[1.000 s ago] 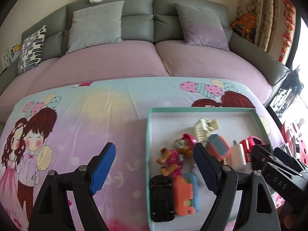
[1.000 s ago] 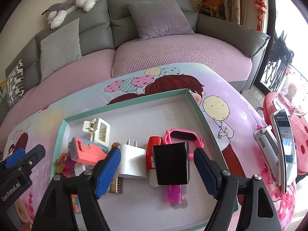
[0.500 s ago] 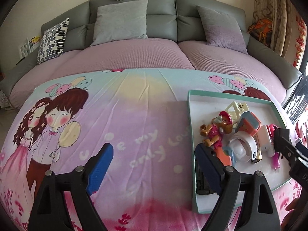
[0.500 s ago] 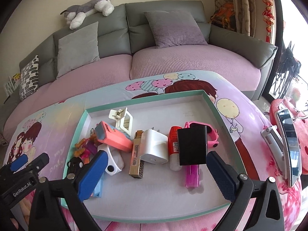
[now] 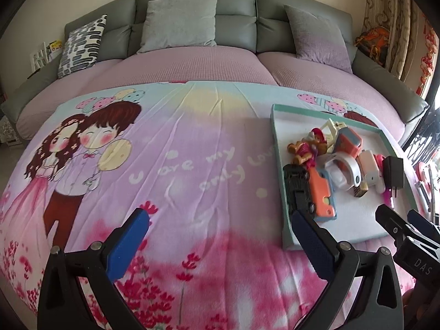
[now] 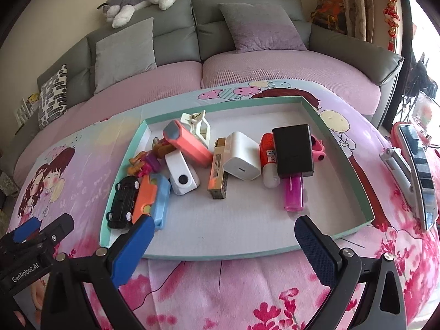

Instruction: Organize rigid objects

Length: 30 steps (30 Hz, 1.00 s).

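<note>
A teal-rimmed white tray lies on the cartoon-print cloth and holds several small rigid things. Among them are a black adapter, a white charger, a coral box, a black toy car and a pink tube. My right gripper stands open over the tray's near rim with nothing between its fingers. In the left wrist view the tray is at the right. My left gripper hangs over bare cloth beside it, its jaws opening with nothing between them.
A grey sofa with cushions and a plush dog curves behind the cloth. A phone on a stand sits right of the tray. The cartoon-print cloth lies flat left of the tray.
Both grippers drew back from the tray toward the near edge and their jaws widened. The black adapter, earlier between the right fingers, stays in the tray. The left view swung left.
</note>
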Tool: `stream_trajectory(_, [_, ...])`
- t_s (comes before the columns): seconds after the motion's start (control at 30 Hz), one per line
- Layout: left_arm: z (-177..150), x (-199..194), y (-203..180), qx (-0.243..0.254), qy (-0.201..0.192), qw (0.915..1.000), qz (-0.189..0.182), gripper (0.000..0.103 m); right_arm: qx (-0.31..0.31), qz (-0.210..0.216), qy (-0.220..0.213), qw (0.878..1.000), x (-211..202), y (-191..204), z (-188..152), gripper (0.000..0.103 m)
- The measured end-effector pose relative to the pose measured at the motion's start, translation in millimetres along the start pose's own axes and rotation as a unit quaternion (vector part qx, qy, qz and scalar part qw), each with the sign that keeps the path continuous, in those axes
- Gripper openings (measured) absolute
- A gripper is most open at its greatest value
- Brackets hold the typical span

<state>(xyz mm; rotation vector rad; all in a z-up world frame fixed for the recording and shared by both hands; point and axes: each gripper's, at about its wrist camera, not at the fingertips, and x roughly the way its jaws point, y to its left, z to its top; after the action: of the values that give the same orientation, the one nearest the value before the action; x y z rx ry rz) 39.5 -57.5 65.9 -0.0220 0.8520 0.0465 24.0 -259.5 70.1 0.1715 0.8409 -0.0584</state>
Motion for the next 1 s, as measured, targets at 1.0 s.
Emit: stream_trajectory(1.0, [-35.8, -7.2, 15.4, -0.001, 0.016, 0.998, 0.062, 0.103, -0.029, -0.021, -0.009, 0.999, -3.3, 16.2, -32.4, 0.103])
